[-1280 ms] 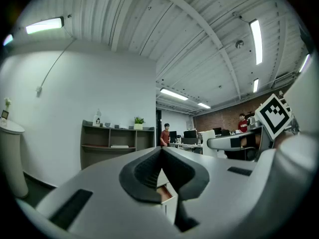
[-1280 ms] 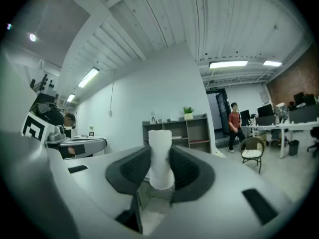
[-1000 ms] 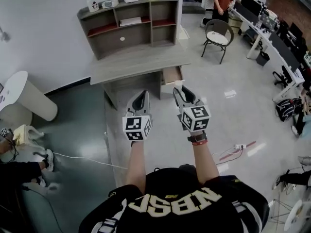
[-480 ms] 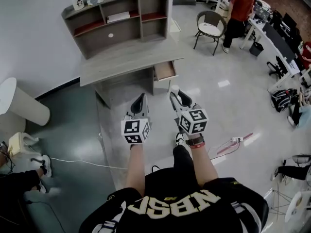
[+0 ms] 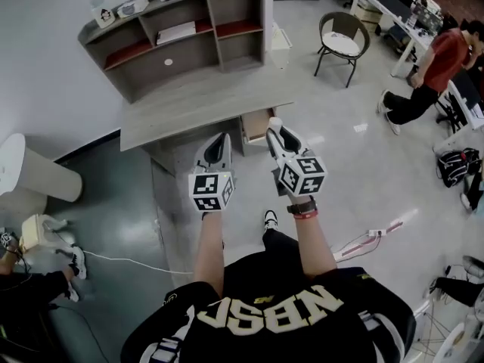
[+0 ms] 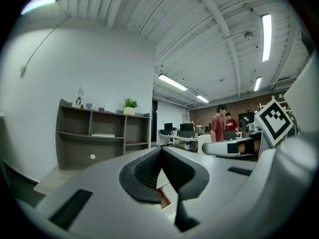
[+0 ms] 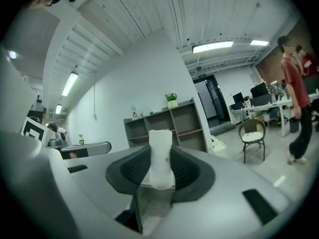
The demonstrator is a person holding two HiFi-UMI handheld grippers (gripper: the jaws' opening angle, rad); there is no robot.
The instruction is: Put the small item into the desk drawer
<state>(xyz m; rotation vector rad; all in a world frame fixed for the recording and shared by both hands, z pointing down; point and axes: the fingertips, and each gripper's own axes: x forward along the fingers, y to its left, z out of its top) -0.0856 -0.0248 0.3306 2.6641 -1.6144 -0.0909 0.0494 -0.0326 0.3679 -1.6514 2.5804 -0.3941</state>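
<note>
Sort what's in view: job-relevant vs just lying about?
Job: small white roll-shaped item in the right claw; open wooden desk drawer; grey wooden desk.
Lying about: round-backed chair with white cushion; green potted plant on the shelf unit; white floor cable.

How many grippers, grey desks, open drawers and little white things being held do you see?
Grippers: 2 (left gripper, right gripper)
Grey desk: 1
Open drawer: 1
Small white item, held in the right gripper: 1
Total: 5
</note>
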